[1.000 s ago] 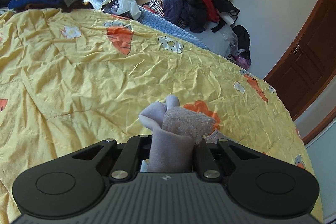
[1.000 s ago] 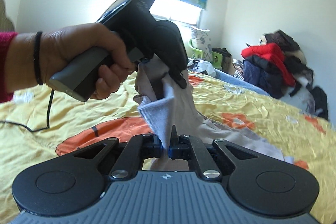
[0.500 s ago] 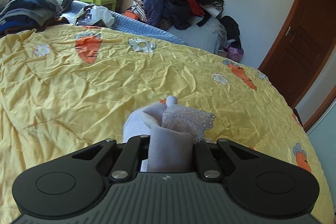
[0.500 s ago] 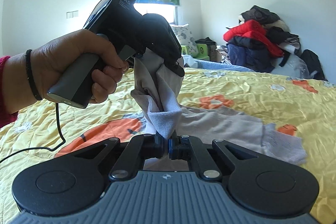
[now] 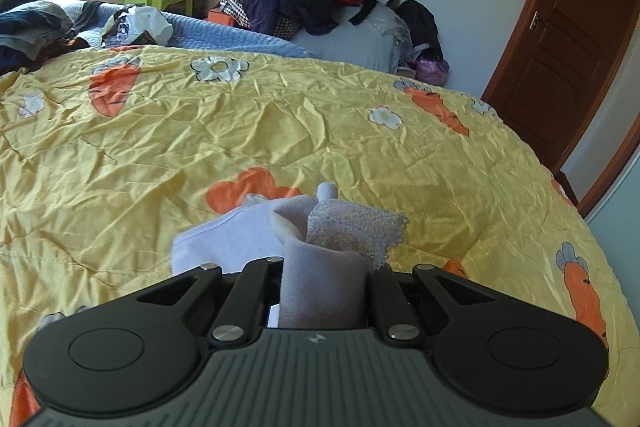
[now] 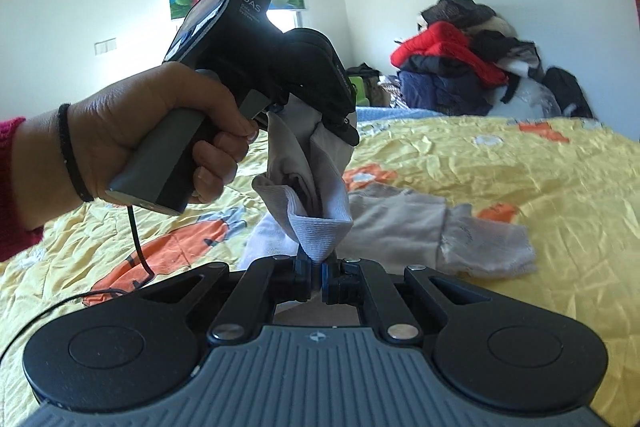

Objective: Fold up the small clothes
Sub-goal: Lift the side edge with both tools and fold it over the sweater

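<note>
I've swung my left gripper [image 5: 324, 267] toward the door while both grippers, left and right gripper [image 6: 318, 273], stay clamped on the grey sock [image 6: 316, 223] above the bed [image 5: 120, 147]'s middle; pulling apart could slip it free.

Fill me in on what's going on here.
A person is folding small clothes on a bed with a yellow carrot-print quilt, a claw in each hand. The left claw is shut on a bunched pale sock, lifted off the bed, and the right claw pinches its ribbed cuff from below. Another beige garment lies flat on the quilt behind.
</note>
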Tool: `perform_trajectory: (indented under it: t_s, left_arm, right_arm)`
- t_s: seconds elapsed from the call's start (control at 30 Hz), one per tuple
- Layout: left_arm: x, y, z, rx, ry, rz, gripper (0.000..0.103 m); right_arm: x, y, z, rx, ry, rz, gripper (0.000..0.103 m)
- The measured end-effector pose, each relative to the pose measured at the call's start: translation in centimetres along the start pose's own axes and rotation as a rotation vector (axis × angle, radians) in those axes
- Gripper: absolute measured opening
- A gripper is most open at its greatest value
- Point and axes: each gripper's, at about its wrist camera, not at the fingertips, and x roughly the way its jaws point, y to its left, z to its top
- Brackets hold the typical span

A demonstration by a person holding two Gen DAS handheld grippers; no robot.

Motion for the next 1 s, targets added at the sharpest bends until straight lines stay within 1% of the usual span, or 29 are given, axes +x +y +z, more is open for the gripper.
perform_trajectory:
  t_s: [0.1, 0.23, 0.4, 0.6, 0.63, 0.67, 0.7, 0.73, 0.77, 0.83, 0.9, 1.0]
  left_arm:
    - [1.0, -1.1, -0.5, 0.019, 0.016, 0.000, 0.010]
    - [2.2, -2.6, -1.2, 0.061, 0.033, 0.018, 0.010]
    - [3.7, -3.4, -1.7, 0.073, 0.065, 0.021, 0.010]
    - [4.7, -3.9, -2.1, 0.082, 0.085, 0.053, 0.014]
    - [4.8, -4.1, -2.1, 0.083, 0.092, 0.058, 0.017]
    - [4.9, -4.1, -2.1, 0.082, 0.097, 0.061, 0.024]
    - [5.0, -4.3, -2.1, 0.084, 0.099, 0.063, 0.029]
    - [5.0, -4.4, -2.1, 0.088, 0.096, 0.068, 0.042]
    - [5.0, -4.6, -2.2, 0.095, 0.088, 0.076, 0.060]
    - [4.6, -5.0, -2.3, 0.118, 0.055, 0.094, 0.075]
    - [4.5, -5.5, -2.3, 0.142, 0.040, 0.110, 0.075]
    - [4.4, -5.6, -2.3, 0.138, 0.045, 0.103, 0.075]
  right_arm:
    - [0.0, -0.9, -0.4, 0.039, 0.011, -0.004, 0.007]
    - [0.1, -2.0, -0.9, 0.084, 0.034, 0.008, 0.007]
    - [0.2, -3.1, -1.4, 0.144, 0.057, 0.022, 0.007]
    - [0.5, -4.2, -1.9, 0.199, 0.080, 0.041, 0.008]
    - [0.6, -4.2, -2.0, 0.207, 0.084, 0.044, 0.009]
    - [0.6, -4.3, -2.1, 0.214, 0.089, 0.048, 0.010]
    - [0.6, -4.3, -2.3, 0.220, 0.094, 0.050, 0.010]
    - [0.6, -4.4, -2.3, 0.225, 0.098, 0.052, 0.011]
    - [0.6, -4.5, -2.4, 0.229, 0.101, 0.052, 0.012]
    - [0.5, -4.6, -2.4, 0.235, 0.105, 0.049, 0.014]
    - [0.7, -4.9, -2.4, 0.248, 0.110, 0.050, 0.017]
    - [0.7, -5.4, -2.5, 0.271, 0.115, 0.051, 0.020]
